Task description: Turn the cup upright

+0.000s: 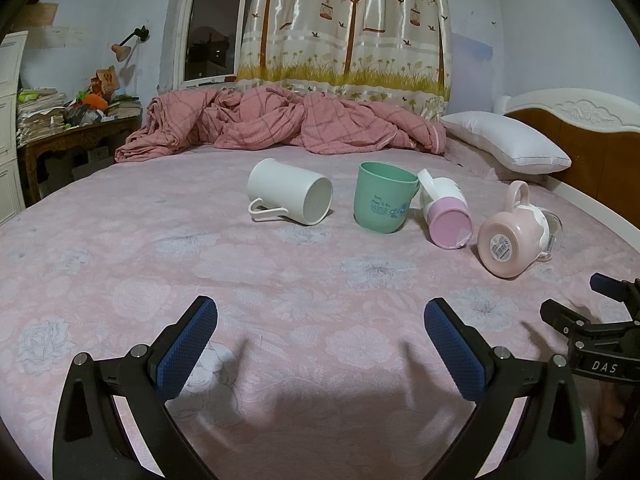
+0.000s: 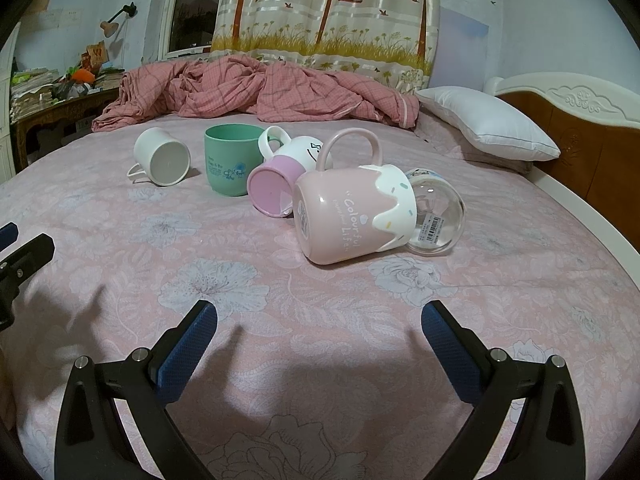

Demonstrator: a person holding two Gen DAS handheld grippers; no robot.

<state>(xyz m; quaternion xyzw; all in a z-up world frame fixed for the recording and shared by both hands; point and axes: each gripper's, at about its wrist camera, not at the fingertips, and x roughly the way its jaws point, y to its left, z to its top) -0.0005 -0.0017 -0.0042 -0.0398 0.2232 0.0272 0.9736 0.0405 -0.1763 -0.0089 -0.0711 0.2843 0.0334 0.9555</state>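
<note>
Both grippers hung over the bed with nothing in them: the left gripper (image 1: pixel 320 326) had its bumpy blue pads (image 1: pixel 186 346) spread wide apart, and the right gripper (image 2: pixel 319 330) was spread wide too. Five cups sat in a row on the pink flowery sheet (image 2: pixel 224 280). Only the green cup (image 2: pixel 230 160) stood up, and its inside could not be seen. The white cup (image 2: pixel 162 157) lay on its side with its flat bottom facing the camera. The purple and white cup (image 2: pixel 272 186) lay tipped over next to the green one. The shiny pink cup (image 2: pixel 344 210) lay on its side, handle up, with white drippy icing painted round its rim and the words "Colourful Life". A clear glass cup (image 2: pixel 438 216) lay just behind it, touching it. A crumpled red checked blanket (image 2: pixel 256 90) and a soft white pillow (image 2: pixel 486 122) were further back.
</note>
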